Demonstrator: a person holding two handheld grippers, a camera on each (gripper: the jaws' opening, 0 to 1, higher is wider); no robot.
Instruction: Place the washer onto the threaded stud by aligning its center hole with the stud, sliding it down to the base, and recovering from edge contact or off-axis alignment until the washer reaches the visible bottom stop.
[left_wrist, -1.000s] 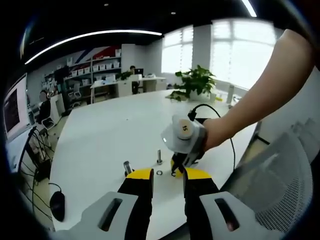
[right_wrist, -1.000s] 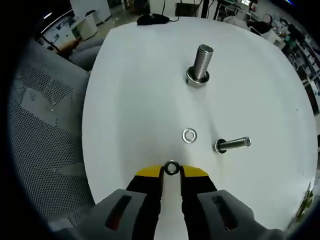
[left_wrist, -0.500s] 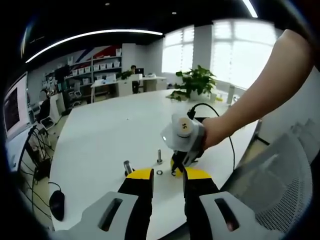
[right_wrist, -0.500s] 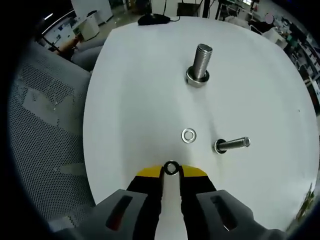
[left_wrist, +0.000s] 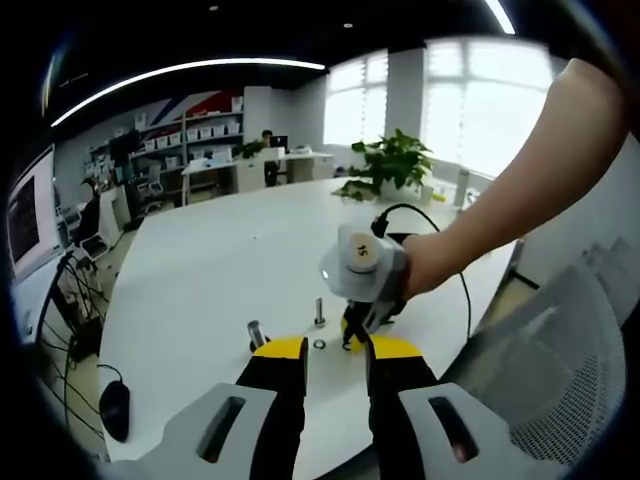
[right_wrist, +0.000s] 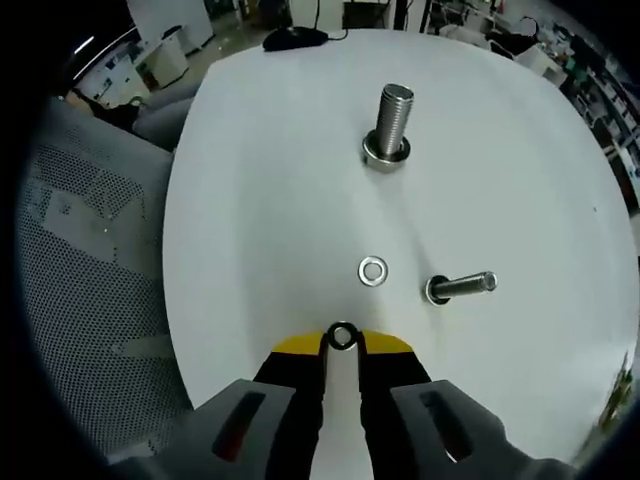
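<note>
My right gripper (right_wrist: 342, 340) has its jaws pinched on a dark washer (right_wrist: 342, 336), held above the round white table (right_wrist: 250, 200), where a second washer (right_wrist: 373, 270) lies flat near the thin threaded stud (right_wrist: 460, 287) and the thick stud (right_wrist: 389, 125) stands farther off. My left gripper (left_wrist: 336, 362) hangs back with its jaws slightly parted on nothing. Beyond the table I see an open office with a potted plant (left_wrist: 392, 165), bright windows (left_wrist: 470, 100), shelves and a mesh chair (right_wrist: 70, 250) at the edge.

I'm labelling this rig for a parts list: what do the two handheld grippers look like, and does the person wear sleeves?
Each gripper has black jaws with yellow tips rising from a light grey body with dark slots. Seen from the left gripper, the right gripper carries a pale rounded housing marked "15" and a black cable. The person's forearm is bare, no sleeve visible.
</note>
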